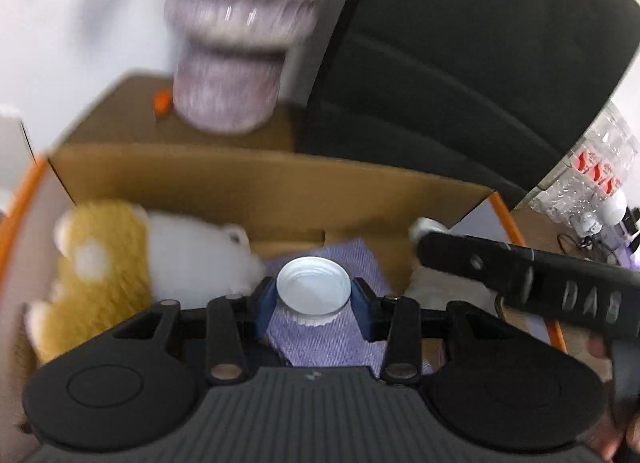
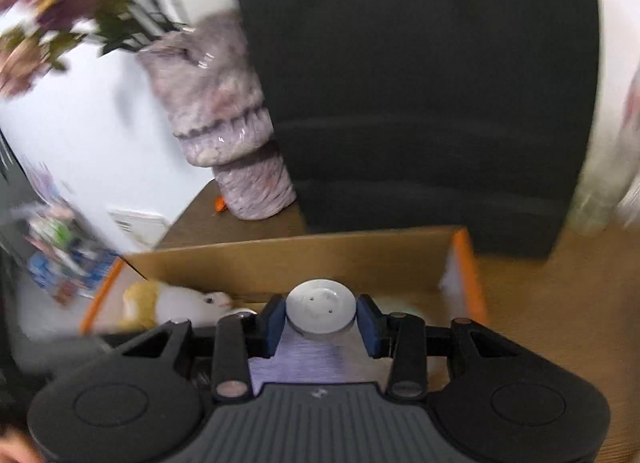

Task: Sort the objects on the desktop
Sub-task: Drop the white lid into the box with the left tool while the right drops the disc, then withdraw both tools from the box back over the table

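My left gripper [image 1: 314, 295] is shut on a white jar lid [image 1: 313, 286], open side up, held over the cardboard box [image 1: 280, 187]. My right gripper [image 2: 321, 317] is shut on a round white cap-like piece [image 2: 321, 311], also over the box [image 2: 320, 255]. Inside the box lie a yellow and white plush toy [image 1: 120, 263] and a purple cloth [image 1: 328, 339]. The plush toy [image 2: 176, 301] and purple cloth [image 2: 296, 361] also show in the right wrist view. The right gripper's black body [image 1: 540, 283] crosses the right side of the left wrist view.
A mottled purple vase [image 1: 236, 43] stands on the brown desk behind the box, next to a dark monitor or chair back [image 1: 460, 63]. A small orange thing [image 1: 162, 103] lies by the vase. Clear plastic bottles [image 1: 596, 167] stand far right. The vase [image 2: 228, 131] holds flowers [image 2: 52, 23].
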Action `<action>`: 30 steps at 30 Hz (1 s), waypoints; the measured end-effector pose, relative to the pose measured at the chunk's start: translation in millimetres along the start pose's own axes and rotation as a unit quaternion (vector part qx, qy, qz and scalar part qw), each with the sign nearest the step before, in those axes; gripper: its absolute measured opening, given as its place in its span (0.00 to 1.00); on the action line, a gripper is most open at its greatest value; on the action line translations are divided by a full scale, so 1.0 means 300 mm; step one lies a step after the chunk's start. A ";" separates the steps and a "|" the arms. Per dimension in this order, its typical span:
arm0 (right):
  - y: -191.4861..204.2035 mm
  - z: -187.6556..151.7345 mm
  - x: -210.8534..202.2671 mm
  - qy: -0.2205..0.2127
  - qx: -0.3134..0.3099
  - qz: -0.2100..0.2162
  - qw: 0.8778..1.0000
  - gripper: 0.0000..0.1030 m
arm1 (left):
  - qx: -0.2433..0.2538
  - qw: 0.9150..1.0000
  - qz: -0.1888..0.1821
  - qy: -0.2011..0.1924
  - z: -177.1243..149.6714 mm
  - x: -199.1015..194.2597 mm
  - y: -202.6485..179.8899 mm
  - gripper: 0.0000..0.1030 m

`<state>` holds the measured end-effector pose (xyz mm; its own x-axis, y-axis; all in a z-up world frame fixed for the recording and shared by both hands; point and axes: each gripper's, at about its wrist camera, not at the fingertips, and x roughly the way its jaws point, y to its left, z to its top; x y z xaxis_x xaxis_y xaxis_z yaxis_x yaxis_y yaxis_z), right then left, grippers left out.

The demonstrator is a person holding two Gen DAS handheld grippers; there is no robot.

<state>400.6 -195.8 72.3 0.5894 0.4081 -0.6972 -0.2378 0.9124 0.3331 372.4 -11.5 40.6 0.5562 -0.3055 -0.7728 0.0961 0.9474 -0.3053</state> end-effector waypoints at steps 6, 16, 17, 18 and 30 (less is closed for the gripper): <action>0.030 0.008 0.129 0.026 -0.023 -0.071 0.997 0.49 | -0.010 1.000 -0.007 0.011 0.012 -0.007 0.030 0.67; 0.041 0.035 -0.088 0.000 0.002 -0.067 0.998 0.70 | -0.003 0.999 0.026 -0.030 0.021 -0.217 0.008 0.79; 0.044 0.037 -0.117 -0.003 0.002 -0.067 0.998 0.71 | -0.005 0.999 0.033 -0.033 0.015 -0.244 0.005 0.80; 0.050 0.033 -0.153 -0.007 0.001 -0.069 0.998 0.72 | -0.004 0.999 0.039 -0.035 0.010 -0.268 0.003 0.83; 0.219 -0.240 -0.487 -0.037 -0.044 -0.040 0.998 0.80 | 0.071 0.986 0.114 -0.097 -0.264 -0.609 -0.063 1.00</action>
<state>243.4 -193.3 150.2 0.6642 0.3330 -0.6693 -0.2523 0.9426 0.2186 203.8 18.8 143.5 0.7233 -0.0719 -0.6868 0.0572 0.9974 -0.0442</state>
